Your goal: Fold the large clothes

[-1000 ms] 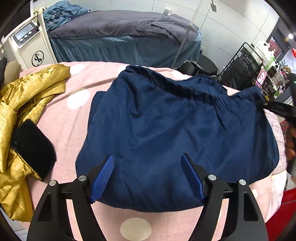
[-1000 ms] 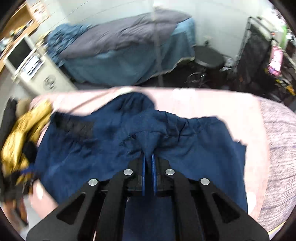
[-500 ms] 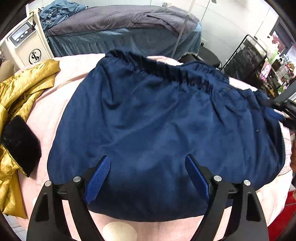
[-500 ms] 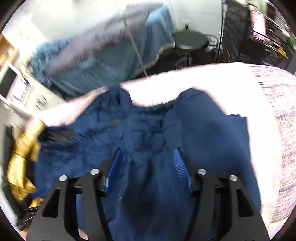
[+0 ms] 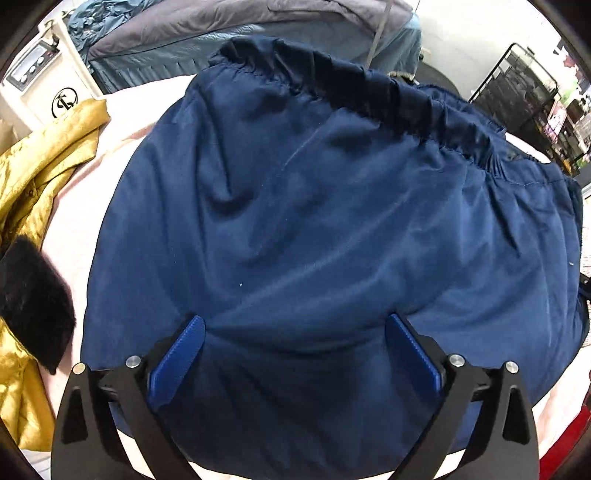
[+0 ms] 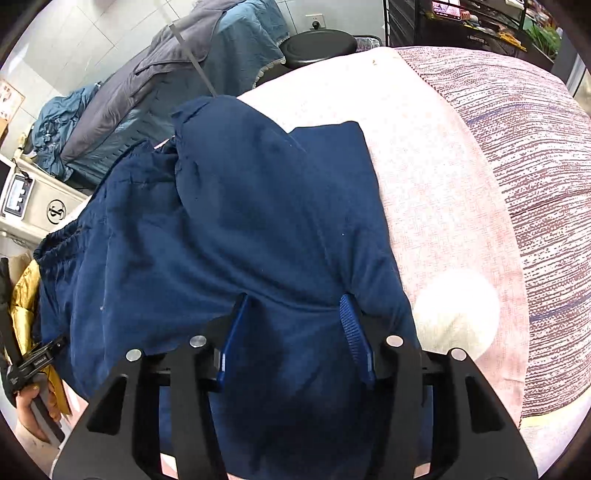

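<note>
A navy garment (image 5: 314, 192) with a gathered elastic waistband (image 5: 369, 92) lies spread on the pink bed cover (image 5: 122, 122). My left gripper (image 5: 294, 320) hangs just above its near part. Its jaws are opening and stand wide, and the pads are clear of the cloth below. In the right wrist view the same garment (image 6: 240, 206) lies in folded layers. My right gripper (image 6: 294, 299) points down onto it. Its jaws are closing with a hump of navy cloth between the pads, which stand apart. A person's hand (image 6: 33, 410) holds the left tool at the lower left.
A gold satin garment (image 5: 44, 158) and a black furry piece (image 5: 33, 295) lie left of the navy one. A striped blanket (image 6: 535, 166) covers the bed's right side. Beyond the bed stand a white machine (image 5: 40, 85), a grey-covered couch (image 5: 258, 22), a black stool (image 6: 317, 44) and a wire rack (image 5: 517, 85).
My right gripper let go of the pinch of navy cloth, opened and swung lower over the garment. My left gripper sank closer to the cloth and its jaws widened. The garment now lies spread out.
</note>
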The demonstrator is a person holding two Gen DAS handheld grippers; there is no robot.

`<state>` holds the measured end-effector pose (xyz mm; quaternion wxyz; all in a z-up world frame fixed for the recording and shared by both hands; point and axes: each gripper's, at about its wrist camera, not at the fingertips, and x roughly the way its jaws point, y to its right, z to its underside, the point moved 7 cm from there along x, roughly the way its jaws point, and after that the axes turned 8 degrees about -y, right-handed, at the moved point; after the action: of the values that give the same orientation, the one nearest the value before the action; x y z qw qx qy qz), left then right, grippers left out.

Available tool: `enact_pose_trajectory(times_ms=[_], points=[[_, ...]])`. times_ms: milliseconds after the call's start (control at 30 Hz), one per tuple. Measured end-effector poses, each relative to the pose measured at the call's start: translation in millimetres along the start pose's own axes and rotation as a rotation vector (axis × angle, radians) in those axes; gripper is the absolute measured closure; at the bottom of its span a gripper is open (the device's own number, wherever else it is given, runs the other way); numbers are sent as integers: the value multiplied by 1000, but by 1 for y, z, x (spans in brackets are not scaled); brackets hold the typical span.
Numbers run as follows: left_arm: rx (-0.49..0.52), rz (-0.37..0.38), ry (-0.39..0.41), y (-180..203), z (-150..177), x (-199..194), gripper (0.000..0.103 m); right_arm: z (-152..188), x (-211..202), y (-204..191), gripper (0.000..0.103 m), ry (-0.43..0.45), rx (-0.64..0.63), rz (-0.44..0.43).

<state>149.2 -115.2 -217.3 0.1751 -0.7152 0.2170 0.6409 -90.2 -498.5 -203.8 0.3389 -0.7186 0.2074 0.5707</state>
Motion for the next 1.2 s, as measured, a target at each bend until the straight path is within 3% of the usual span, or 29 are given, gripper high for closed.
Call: enact_pose_trajectory(times_ms=[133, 233, 333, 667, 1000, 1200], points=[[-2, -23, 0, 3, 0, -8, 7, 2, 1, -18, 44, -10, -72, 115], [-37, 9, 31, 1, 6, -26, 7, 7, -7, -34, 41, 0, -151, 215], [-51, 43, 72, -3, 16, -46, 7, 20, -22, -48, 35, 31, -205, 249], [-79, 32, 79, -32, 53, -68, 7, 45, -51, -66, 29, 61, -280, 244], [-131, 13, 46, -52, 63, -59, 7, 41, -47, -33, 29, 28, -251, 241], [-129, 12, 35, -57, 67, -57, 7, 25, -37, 8, 27, -8, -167, 117]])
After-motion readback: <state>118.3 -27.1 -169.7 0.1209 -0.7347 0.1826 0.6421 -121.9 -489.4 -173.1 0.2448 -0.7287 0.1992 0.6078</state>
